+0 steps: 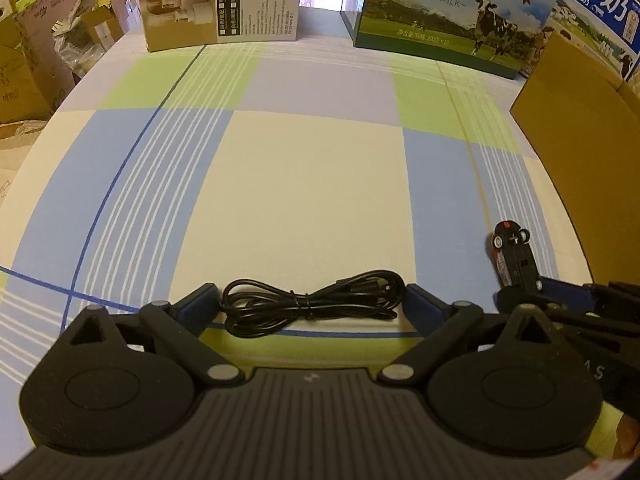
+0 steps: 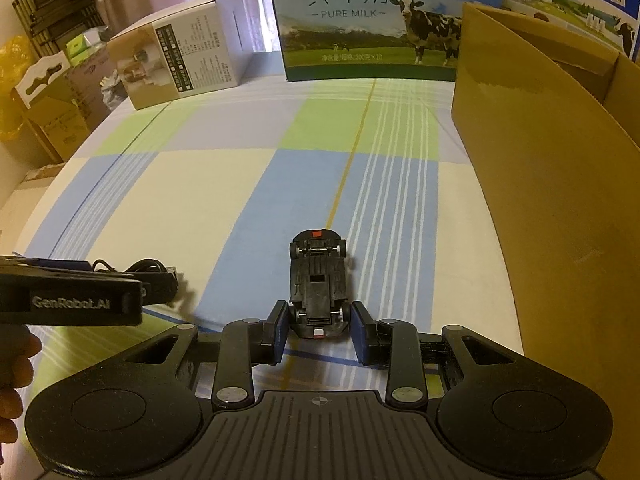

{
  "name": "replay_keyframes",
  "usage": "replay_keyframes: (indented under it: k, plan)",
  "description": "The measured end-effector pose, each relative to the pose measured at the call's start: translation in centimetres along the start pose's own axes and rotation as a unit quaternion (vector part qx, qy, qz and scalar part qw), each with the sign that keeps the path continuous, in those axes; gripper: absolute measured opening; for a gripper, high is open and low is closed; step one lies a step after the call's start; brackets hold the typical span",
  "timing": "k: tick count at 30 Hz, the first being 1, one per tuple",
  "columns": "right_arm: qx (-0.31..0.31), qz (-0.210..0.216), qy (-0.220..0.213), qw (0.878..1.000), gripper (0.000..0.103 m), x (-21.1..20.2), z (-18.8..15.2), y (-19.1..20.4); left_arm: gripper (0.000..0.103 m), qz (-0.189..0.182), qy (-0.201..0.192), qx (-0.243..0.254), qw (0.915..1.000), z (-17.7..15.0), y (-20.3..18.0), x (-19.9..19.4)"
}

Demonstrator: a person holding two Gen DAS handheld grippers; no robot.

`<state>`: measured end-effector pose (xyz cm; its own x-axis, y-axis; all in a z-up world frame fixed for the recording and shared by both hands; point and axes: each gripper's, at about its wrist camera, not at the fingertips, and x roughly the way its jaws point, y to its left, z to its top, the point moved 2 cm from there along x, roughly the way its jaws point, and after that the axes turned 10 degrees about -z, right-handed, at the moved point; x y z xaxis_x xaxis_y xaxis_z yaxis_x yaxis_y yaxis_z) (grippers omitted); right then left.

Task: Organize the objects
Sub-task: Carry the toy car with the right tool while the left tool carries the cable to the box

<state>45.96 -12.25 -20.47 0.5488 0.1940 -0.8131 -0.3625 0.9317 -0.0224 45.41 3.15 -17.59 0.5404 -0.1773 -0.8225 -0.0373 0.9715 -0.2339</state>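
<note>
in the right wrist view, cable (image 2: 152, 270) mostly hidden behind left gripper (image 2: 72, 300); brown cardboard box (image 2: 560, 200) cut off at right edge; milk carton (image 2: 372, 20) cropped at top.

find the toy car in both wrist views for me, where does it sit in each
Left wrist view: the toy car is at the lower right, wheels showing, beside the right gripper.
Right wrist view: the toy car is at centre, underside up, its near end between the right gripper fingers.
Shared landmark: the Pure Milk carton stands at the back in both.
</note>
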Motion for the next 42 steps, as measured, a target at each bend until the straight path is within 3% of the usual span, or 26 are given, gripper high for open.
replay_keyframes:
  k: [5,8,12,15,19,21,42]
  plan:
    - [0.002,0.005,-0.001,1.000,0.034,0.2,0.3,0.0,0.096,0.002,-0.008,0.006,1.0000,-0.2,0.3,0.0]
    - [0.001,0.003,-0.003,1.000,0.051,0.4,0.6,0.3,0.096,0.015,-0.015,0.010,0.9997,-0.1,0.8,-0.2]
    - [-0.003,-0.004,-0.011,1.000,0.052,0.9,0.9,0.5,0.096,0.024,-0.018,0.011,0.9995,0.0,1.8,-0.4]
    - [0.003,-0.005,-0.013,1.000,0.050,1.3,1.4,0.3,0.096,0.028,-0.019,0.008,0.9994,0.1,2.4,-0.6]
    - [-0.003,-0.011,-0.014,1.000,0.032,1.5,1.8,0.2,0.096,0.031,-0.020,0.007,0.9993,0.0,2.8,-0.8]
    - [-0.006,-0.014,-0.014,1.000,0.028,1.6,1.9,0.1,0.096,0.031,-0.020,0.008,0.9993,0.0,2.9,-0.8]
    - [-0.003,0.003,0.002,1.000,0.028,-0.3,-0.1,0.3,0.095,0.034,0.004,0.030,0.9990,-2.0,2.6,-2.6]
